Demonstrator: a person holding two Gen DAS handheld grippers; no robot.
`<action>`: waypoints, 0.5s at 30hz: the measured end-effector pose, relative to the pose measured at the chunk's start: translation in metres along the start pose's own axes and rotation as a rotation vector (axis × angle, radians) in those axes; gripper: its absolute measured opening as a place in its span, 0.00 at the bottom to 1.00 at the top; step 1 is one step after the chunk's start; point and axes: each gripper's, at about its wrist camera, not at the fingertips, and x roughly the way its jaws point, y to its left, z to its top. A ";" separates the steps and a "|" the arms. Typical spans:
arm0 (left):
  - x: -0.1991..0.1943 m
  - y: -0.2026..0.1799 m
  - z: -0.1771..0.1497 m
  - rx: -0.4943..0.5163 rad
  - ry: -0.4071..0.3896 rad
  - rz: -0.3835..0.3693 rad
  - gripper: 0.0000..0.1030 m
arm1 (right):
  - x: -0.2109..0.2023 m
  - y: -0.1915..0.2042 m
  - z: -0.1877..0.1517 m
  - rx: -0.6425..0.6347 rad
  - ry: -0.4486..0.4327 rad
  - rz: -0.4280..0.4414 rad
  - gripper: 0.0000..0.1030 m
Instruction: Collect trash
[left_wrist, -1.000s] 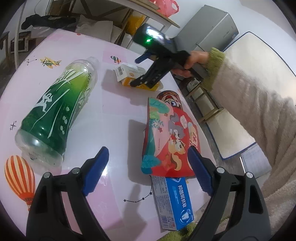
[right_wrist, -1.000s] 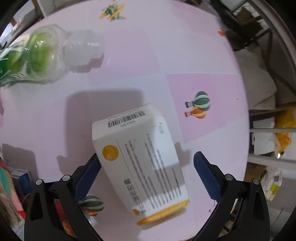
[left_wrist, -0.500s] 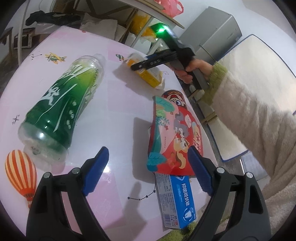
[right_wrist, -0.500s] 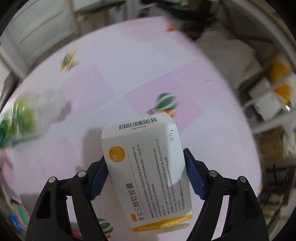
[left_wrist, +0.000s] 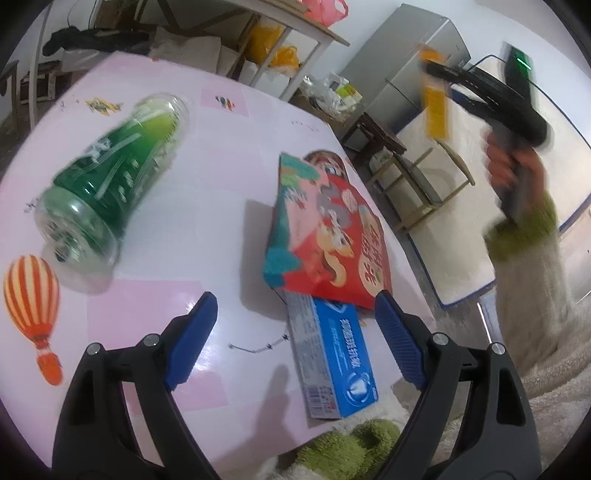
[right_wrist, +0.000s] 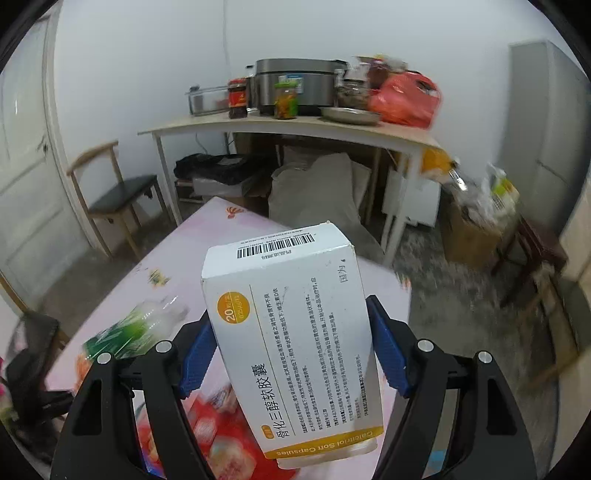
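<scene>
Left gripper (left_wrist: 295, 332): black arms, blue ribbed pads (left_wrist: 190, 341), silver screws. Right gripper (right_wrist: 290, 354): same build. Right hand (left_wrist: 506, 166) bare-skinned; green cuff and cream fleece sleeve (left_wrist: 532, 280) are seen.

White walls all round; a long cluttered side table (right_wrist: 288, 127) stands ahead of the claw, wooden chair (right_wrist: 118, 199) left, grey fridge (right_wrist: 546, 122) right.

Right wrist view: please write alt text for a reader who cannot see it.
The right gripper clamps a white and yellow cardboard medicine box, held above the pink patterned table. Below lie a blurred green plastic bottle and a red snack bag.
</scene>
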 end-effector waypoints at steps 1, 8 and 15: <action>0.003 0.000 0.000 -0.007 0.013 -0.012 0.80 | -0.015 -0.002 -0.019 0.043 0.011 0.011 0.72; 0.029 0.012 0.029 -0.108 0.023 -0.060 0.80 | -0.018 -0.002 -0.154 0.366 0.189 0.096 0.72; 0.070 0.020 0.060 -0.178 0.082 -0.069 0.57 | 0.014 0.001 -0.224 0.543 0.281 0.074 0.72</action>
